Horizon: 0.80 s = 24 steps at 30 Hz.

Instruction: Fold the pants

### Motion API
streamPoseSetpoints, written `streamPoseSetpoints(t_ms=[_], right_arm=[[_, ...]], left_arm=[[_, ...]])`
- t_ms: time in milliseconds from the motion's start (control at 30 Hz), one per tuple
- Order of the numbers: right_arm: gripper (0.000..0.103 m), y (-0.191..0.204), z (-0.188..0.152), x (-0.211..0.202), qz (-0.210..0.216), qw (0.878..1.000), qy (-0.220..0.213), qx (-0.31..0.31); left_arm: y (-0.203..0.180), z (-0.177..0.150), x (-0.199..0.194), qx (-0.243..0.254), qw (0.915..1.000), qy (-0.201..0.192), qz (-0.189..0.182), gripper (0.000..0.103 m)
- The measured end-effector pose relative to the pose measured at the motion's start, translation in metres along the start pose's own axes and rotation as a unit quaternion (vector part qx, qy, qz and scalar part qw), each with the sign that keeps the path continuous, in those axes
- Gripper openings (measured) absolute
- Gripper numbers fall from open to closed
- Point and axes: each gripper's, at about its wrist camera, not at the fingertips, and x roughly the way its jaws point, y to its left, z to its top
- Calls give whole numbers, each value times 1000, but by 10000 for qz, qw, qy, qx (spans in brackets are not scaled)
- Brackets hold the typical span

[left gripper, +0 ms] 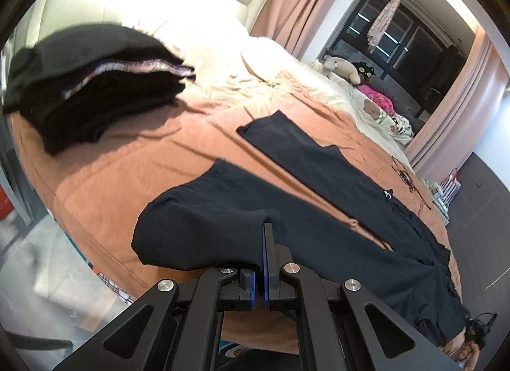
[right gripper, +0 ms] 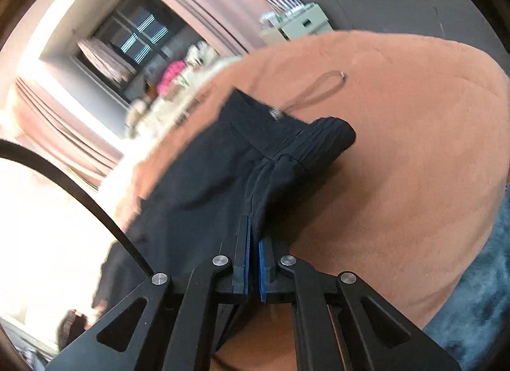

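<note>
Dark navy pants (left gripper: 318, 199) lie spread on a brown blanket (left gripper: 127, 179) over the bed. My left gripper (left gripper: 266, 232) is shut on the hem end of the near leg, which hangs lifted and draped over the fingers. The far leg (left gripper: 287, 138) lies flat. In the right wrist view my right gripper (right gripper: 253, 227) is shut on a fold of the pants (right gripper: 207, 179) just below the ribbed waistband (right gripper: 318, 135). A drawstring loop (right gripper: 322, 90) trails from the waistband onto the blanket (right gripper: 398, 148).
A stack of folded dark clothes (left gripper: 95, 84) sits at the bed's far left. Cream bedding (left gripper: 223, 52) and soft toys (left gripper: 344, 68) lie beyond the pants. The bed's edge and grey floor (left gripper: 47, 259) are at lower left; a small white shelf (right gripper: 296, 23) stands beyond the bed.
</note>
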Motion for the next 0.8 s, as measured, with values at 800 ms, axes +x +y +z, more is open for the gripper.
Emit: streamPoseSetpoints(t_ms=[800], right_arm=[[0, 26, 69, -30, 618, 9953, -516, 540]], left_arm=[[-74, 93, -32, 486, 9959, -510, -566, 2]])
